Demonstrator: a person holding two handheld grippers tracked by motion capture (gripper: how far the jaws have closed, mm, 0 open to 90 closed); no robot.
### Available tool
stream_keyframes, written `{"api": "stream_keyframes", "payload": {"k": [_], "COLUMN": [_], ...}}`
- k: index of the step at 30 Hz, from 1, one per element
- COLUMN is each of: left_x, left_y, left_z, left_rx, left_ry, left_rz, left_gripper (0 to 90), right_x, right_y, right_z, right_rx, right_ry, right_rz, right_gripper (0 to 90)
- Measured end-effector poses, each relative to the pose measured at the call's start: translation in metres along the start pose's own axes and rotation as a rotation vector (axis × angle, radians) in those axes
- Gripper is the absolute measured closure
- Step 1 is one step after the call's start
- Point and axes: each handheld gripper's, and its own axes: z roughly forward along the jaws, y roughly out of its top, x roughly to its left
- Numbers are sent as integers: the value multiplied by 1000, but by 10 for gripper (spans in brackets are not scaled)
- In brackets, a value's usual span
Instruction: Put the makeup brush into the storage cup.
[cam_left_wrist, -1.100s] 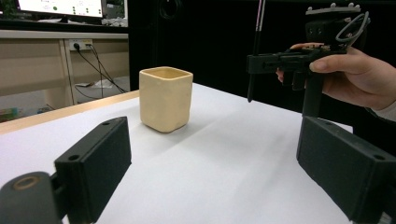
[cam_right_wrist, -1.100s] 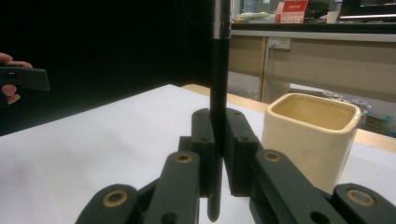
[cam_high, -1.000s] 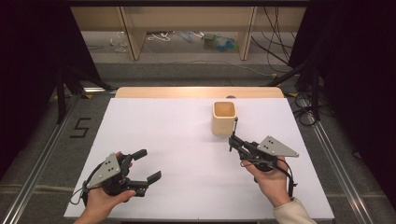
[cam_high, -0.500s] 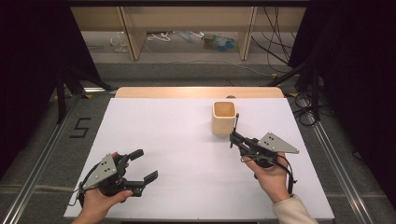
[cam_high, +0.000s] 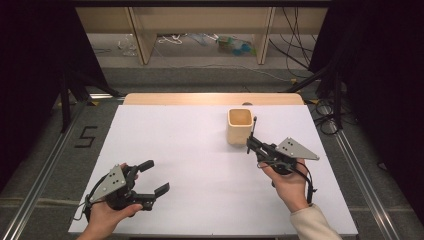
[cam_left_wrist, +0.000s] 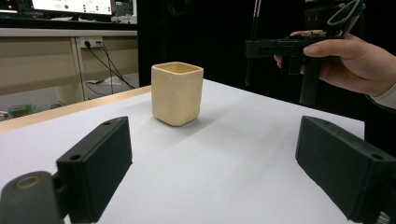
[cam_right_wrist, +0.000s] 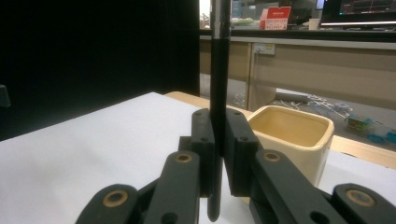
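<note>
Resting low at the table's left, the left gripper (cam_high: 150, 178) spreads its jaws around nothing. Rightward, the square cream ceramic cup (cam_high: 239, 126) stands upright on the white table (cam_high: 190, 150). Just beside it, the right gripper (cam_high: 253, 143) pinches a thin black pen (cam_right_wrist: 219, 70) upright; it should probably be centred over the opening before being lowered.

Open white table (cam_high: 190, 150) between both hands, free to cross. Lone obstacle: beige cup (cam_high: 239, 126) toward the far right, just beside the right gripper (cam_high: 251, 142).
</note>
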Motion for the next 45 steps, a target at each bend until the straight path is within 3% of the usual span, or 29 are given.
{"api": "stream_keyframes", "payload": {"k": [2,3,6,7,10,11,12,14,15,16,18,19,22,23,29,45], "left_x": [0,0,0,1,0,0,0,0,0,0,1,1,0,1,0,0], "left_y": [0,0,0,0,0,0,0,0,0,1,0,0,0,0,1,1], "left_z": [0,0,0,0,0,0,0,0,0,-1,0,0,0,0,0,-1], "left_rx": [-3,-3,-4,-4,-4,-3,-3,-5,-4,-4,-15,-14,-15,-14,-4,-3], "left_ry": [0,1,5,-1,3,3,4,5,5,5,-4,-4,-1,-4,6,8], "left_rz": [1,0,-7,2,0,-1,-3,-11,-9,-5,-4,-4,-10,-4,-4,-2], "left_gripper": [107,107,108,108,108,108,108,108,108,108,108,108,108,108,108,108], "right_x": [-2,-5,-3,-6,-7,-7,-5,-6,-8,-6,-7,-9,-7,-7,-8,-12], "right_y": [0,0,1,1,2,2,2,4,4,5,6,7,7,8,9,14], "right_z": [0,3,2,4,4,6,5,6,8,7,10,11,13,12,15,23], "right_rx": [7,-26,2,-26,-13,-20,13,8,-14,8,-10,-23,-16,3,-18,2], "right_ry": [-3,-2,-7,-16,-17,-18,-14,-17,-22,-17,-24,-29,-30,-31,-37,-44], "right_rz": [-8,-42,-6,-38,-34,-23,1,-2,-32,-3,-8,-47,-5,-6,-5,-16], "right_gripper": [842,842,842,842,842,842,842,842,842,842,842,842,842,842,842,842]}}
